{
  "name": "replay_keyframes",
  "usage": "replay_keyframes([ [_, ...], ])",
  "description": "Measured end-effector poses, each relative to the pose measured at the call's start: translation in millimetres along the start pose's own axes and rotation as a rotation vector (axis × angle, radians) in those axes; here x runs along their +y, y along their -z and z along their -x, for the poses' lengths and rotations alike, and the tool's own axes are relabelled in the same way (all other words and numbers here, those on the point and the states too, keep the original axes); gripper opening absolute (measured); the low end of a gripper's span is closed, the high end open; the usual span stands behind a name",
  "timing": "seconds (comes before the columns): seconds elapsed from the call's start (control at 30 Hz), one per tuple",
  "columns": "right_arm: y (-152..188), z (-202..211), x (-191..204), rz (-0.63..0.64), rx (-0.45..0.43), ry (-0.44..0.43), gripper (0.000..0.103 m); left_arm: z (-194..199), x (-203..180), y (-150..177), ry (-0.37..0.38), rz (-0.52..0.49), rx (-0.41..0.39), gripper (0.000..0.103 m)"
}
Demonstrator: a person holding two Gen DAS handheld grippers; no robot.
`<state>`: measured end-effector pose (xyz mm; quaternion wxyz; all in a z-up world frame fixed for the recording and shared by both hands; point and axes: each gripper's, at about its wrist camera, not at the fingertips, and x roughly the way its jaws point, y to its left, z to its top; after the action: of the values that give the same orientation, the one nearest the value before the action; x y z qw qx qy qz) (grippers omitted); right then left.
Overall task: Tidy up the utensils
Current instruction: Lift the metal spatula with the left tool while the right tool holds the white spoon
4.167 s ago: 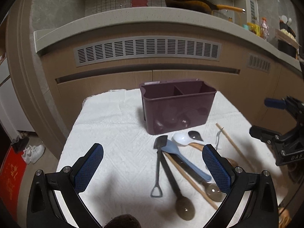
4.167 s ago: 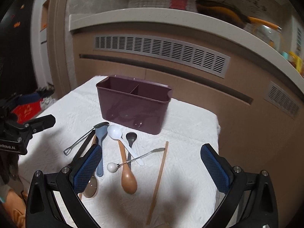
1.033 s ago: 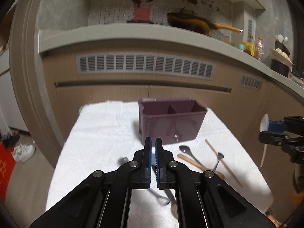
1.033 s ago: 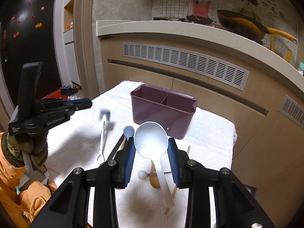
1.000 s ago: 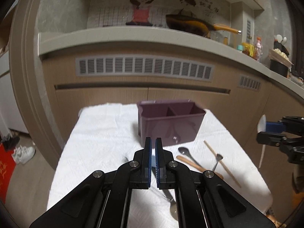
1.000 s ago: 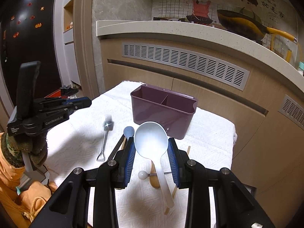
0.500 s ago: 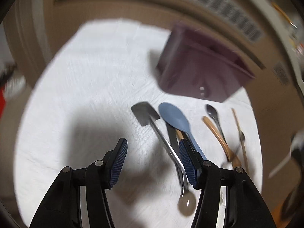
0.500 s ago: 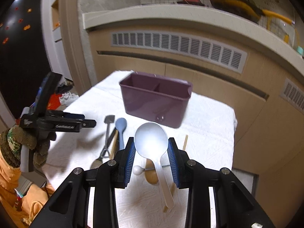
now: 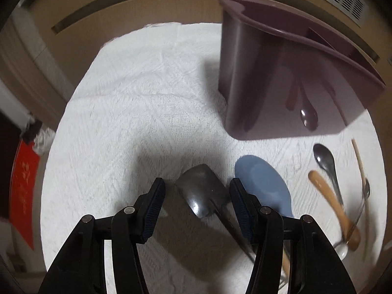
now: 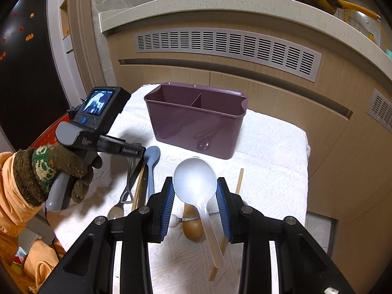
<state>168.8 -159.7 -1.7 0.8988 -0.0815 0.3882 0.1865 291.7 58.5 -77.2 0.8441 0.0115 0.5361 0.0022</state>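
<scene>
A purple two-compartment utensil caddy (image 10: pixel 196 125) stands on the white cloth (image 10: pixel 274 152); it also shows in the left wrist view (image 9: pixel 281 73). My right gripper (image 10: pixel 195 191) is shut on a white plastic spoon (image 10: pixel 196 178), held above the cloth in front of the caddy. My left gripper (image 9: pixel 197 191) is open, low over the cloth, its fingers either side of the head of a small dark metal shovel-shaped spatula (image 9: pixel 203 191). A blue spoon (image 9: pixel 264 183) lies just right of it.
On the cloth lie a wooden spoon (image 9: pixel 330 205), a dark metal spoon (image 9: pixel 324 159), a wooden chopstick (image 10: pixel 238 181) and a white-ball-ended utensil (image 10: pixel 172 220). Cabinet fronts with vents (image 10: pixel 227 46) rise behind the table. The cloth's left edge drops to the floor.
My left gripper opened, let the shovel-shaped spatula fall back on the cloth, then dropped low around its head. My right gripper kept the white spoon and moved little.
</scene>
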Motion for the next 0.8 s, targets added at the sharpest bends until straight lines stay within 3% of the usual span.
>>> replay_keyframes([
  [0.17,4,-6,-6,-0.013,0.02,0.013,0.032,6,3,10,0.023,-0.015,-0.072,0.036],
  [0.27,2,-6,-7,-0.026,0.015,0.006,0.032,18,-3,26,0.028,-0.043,-0.166,0.034],
  [0.3,1,-4,-7,-0.024,0.009,0.008,0.032,28,-6,33,0.046,-0.044,-0.201,0.006],
  [0.4,0,5,-3,-0.005,-0.015,0.013,0.032,63,-7,53,0.076,-0.058,-0.32,0.005],
  [0.5,-1,13,5,0.018,-0.035,0.009,0.032,97,-14,72,0.051,-0.101,-0.438,0.005],
  [0.57,-1,17,9,0.027,-0.044,0.003,0.032,109,-14,78,0.062,-0.103,-0.459,0.005],
  [0.67,-2,25,13,0.032,-0.057,-0.006,0.032,122,-5,81,0.098,-0.071,-0.452,0.005],
  [0.73,-1,27,15,0.033,-0.063,-0.002,0.032,115,8,70,0.137,-0.017,-0.383,0.009],
  [0.77,-1,28,15,0.033,-0.064,0.001,0.032,106,14,62,0.165,0.01,-0.326,0.016],
  [0.8,0,28,16,0.033,-0.063,0.002,0.032,87,20,55,0.187,0.028,-0.277,0.031],
])
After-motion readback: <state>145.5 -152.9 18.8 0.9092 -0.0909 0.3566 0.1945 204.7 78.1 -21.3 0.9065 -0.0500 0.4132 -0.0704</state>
